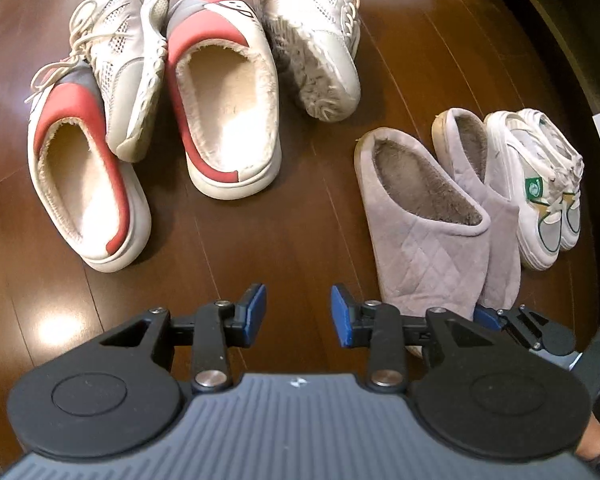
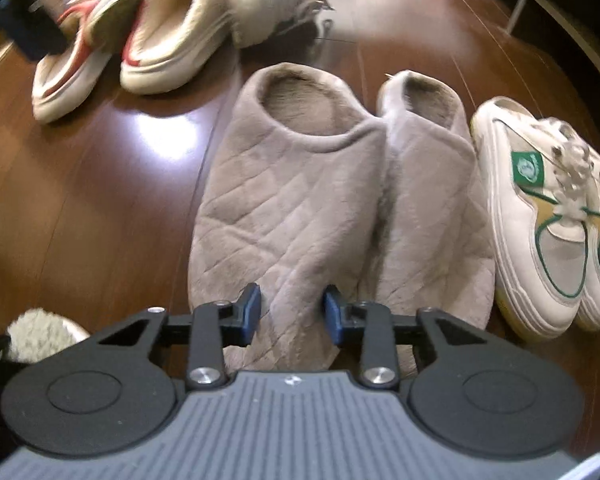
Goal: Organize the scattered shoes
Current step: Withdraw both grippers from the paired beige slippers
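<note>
**Grey quilted slippers paired on the dark wood floor**

Grey quilted slippers [image 2: 292, 200] lay side by side, touching, with a pair of white-and-green sneakers [image 2: 548, 216] just beside them. The right gripper [image 2: 291, 312] hovered over the nearer slipper's toe, jaws apart, pads pressing nothing. The left gripper [image 1: 298, 312] hung released over bare floor [image 1: 260, 240]. Farther off, two red-and-white clogs [image 1: 220, 120] and two white mesh sneakers [image 1: 312, 40] sat jumbled, one sneaker tipped on its side.

Both cams look steeply down past own tongs; right sits closer. Shared: grey slippers [image 1: 424, 216] [image 2: 292, 200], dark wood floor [image 1: 228, 240] [image 2: 100, 200].
</note>
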Demonstrator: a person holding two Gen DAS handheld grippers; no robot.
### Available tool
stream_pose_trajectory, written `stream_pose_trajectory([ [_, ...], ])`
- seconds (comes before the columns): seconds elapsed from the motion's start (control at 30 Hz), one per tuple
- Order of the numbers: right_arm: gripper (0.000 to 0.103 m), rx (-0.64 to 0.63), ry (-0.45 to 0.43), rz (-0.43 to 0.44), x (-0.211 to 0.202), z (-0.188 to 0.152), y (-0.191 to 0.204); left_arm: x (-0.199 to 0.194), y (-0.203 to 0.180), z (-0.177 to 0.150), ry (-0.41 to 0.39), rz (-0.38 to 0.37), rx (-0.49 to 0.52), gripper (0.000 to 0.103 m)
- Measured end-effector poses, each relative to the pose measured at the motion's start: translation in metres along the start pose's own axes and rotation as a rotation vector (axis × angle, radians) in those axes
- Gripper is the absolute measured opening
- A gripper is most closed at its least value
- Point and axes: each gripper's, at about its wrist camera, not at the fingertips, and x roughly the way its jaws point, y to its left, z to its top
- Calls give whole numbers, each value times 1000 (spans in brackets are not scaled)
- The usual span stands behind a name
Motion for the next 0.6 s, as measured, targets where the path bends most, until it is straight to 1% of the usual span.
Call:
stream_pose_trajectory([
  [0.1,25,52,-4,-1,3,2,-6,-4,-4,0,-15,3,0,42],
  [0.23,26,118,-14,8,3,5,-12,-18,-2,3,-47,29,-36,42],
  [0.27,30,128,-14,14,2,7,-13,-26,-1,3,-62,41,-49,42],
  [0.3,36,131,-13,21,1,8,-14,-35,0,4,-82,57,-55,42],
  [0.37,42,126,-36,56,-17,12,-18,-55,1,6,-122,90,-65,44],
  [0.43,49,128,-98,64,-44,11,-24,-74,1,8,-151,125,-82,50],
  [0.47,55,137,-129,59,-57,10,-29,-88,0,8,-166,147,-84,50],
  [0.5,57,156,-157,55,-69,8,-36,-94,-2,8,-174,159,-81,50],
  [0.57,58,207,-208,61,-94,3,-52,-122,-14,3,-209,196,-48,51],
  [0.6,58,225,-221,71,-103,2,-59,-130,-19,3,-214,200,-41,54],
])
